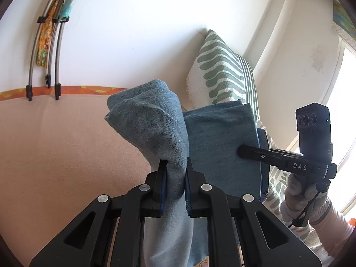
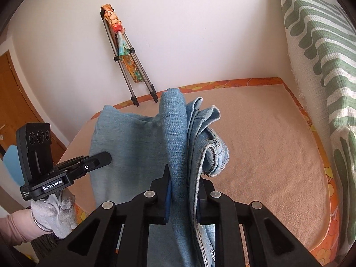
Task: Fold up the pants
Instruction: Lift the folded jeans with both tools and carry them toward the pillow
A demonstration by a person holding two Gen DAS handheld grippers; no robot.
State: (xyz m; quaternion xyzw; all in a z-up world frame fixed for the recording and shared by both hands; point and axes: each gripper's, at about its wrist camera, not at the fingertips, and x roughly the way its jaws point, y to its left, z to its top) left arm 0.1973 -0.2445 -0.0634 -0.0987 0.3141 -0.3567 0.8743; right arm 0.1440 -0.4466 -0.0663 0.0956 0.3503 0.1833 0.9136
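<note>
Where the cameras look out along their fingers: both wrist views start at black linkage arms and end at a white wall.
Left gripper [image 1: 175,178]: clamped on a bunched fold of the jeans, blue pads pressing the denim from both sides.
Right gripper [image 2: 183,191]: clamped on a thicker bundle of the same denim, with seams and a hemmed edge showing just right of the jaws.
Jeans [image 1: 146,122]: light blue, held off the bed between the two grippers, the cloth standing up past each pair of fingers and hanging below.
Hands: a white-gloved right hand [image 1: 298,189] holds its gripper at the right of the left view; a white-gloved left hand [image 2: 53,213] with a pale sleeve sits low at the left of the right view.
Surface: a bed [image 2: 267,144] under a peach blanket, lying beyond and below the jeans, bare apart from the pillow.
Bed edge: an orange patterned sheet [image 2: 224,83] shows along the far and right rims.
Pillow [image 1: 222,71]: white with green wavy stripes, propped in the far right corner.
Far wall: plain white, with a folded tripod [image 2: 131,66] wrapped in colourful cloth leaning against it.
Left of the room: a wooden door [image 2: 15,93].
Right of the room: a bright window [image 1: 342,102].
</note>
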